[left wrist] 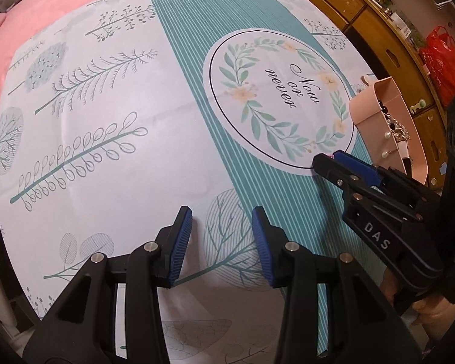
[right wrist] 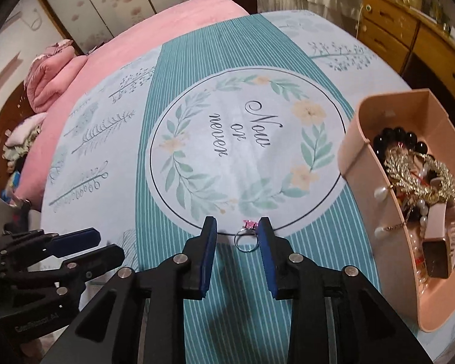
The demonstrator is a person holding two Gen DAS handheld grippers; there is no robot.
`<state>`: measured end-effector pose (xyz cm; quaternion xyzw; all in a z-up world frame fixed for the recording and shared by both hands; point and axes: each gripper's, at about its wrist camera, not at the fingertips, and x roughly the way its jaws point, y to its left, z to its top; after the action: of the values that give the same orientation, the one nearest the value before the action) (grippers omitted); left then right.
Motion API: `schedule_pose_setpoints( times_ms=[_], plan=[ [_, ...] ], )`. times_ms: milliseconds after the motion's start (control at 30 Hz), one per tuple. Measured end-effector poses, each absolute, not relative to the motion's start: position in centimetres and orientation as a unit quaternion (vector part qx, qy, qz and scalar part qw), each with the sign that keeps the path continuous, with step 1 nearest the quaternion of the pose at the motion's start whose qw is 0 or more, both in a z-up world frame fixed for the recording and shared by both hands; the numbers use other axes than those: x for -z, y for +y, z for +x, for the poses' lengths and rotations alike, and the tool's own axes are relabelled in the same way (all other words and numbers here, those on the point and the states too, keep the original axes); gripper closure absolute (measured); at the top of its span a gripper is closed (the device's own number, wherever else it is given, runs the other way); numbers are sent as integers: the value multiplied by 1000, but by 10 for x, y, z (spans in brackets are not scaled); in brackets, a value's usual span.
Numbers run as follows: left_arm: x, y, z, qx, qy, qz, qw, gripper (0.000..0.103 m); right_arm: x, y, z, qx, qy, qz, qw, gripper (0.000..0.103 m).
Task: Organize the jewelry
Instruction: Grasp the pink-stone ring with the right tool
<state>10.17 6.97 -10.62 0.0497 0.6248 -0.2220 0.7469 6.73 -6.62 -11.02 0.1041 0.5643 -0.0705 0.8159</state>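
A silver ring with a pink stone (right wrist: 246,236) lies on the teal-striped tablecloth (right wrist: 166,151), between the tips of my right gripper (right wrist: 237,226), which is open around it, the ring nearer the right finger. In the left wrist view the right gripper (left wrist: 327,159) hovers low over the cloth with a speck of the pink stone (left wrist: 330,155) at its tip. A pink tray (right wrist: 361,163) at the right holds several pieces: black beads, pearls, gold chains, a watch. It also shows in the left wrist view (left wrist: 367,115). My left gripper (left wrist: 222,217) is open and empty over the cloth.
A pink bed cover (right wrist: 136,42) lies beyond the table's far left. Wooden drawers (left wrist: 388,48) with a red bag (left wrist: 443,60) stand to the right. My left gripper also shows at the left in the right wrist view (right wrist: 103,242).
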Motion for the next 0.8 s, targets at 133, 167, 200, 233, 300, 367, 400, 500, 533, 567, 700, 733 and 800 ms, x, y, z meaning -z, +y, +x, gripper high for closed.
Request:
schedule_pose_setpoints(
  times_ms=[133,167,200,233,300,367,400,500,533,567,700,733,800],
  plan=[
    [107,70,102,224,625,47,746,65,112,-61,67,73,562,73,821,85],
    [107,71,102,225,625,46,746,65,112,-61,67,74,561,68,821,87],
    [108,70,103,224,625,45,746,65,112,-61,66,73,561,67,822,89],
    [108,70,103,223,626,44,746,65,111,-63,64,74,560,68,822,90],
    [110,69,103,222,627,41,746,65,111,-65,64,72,560,70,822,94],
    [111,68,102,222,628,40,744,65,110,-69,63,67,561,74,822,94],
    [111,66,102,223,628,40,744,65,110,-70,63,64,562,75,822,94],
    [110,62,99,223,625,46,747,65,110,-71,63,55,564,79,820,94],
    [109,61,98,223,623,47,748,65,109,-71,63,51,565,81,819,94],
    [107,60,97,223,623,48,749,65,107,-70,62,46,566,82,819,94],
    [103,53,93,221,621,56,750,65,96,-65,58,25,564,83,821,95],
    [101,51,93,222,620,57,751,65,91,-64,55,17,564,82,822,95],
    [96,46,91,223,617,58,752,65,81,-63,50,6,561,79,824,95]
  ],
)
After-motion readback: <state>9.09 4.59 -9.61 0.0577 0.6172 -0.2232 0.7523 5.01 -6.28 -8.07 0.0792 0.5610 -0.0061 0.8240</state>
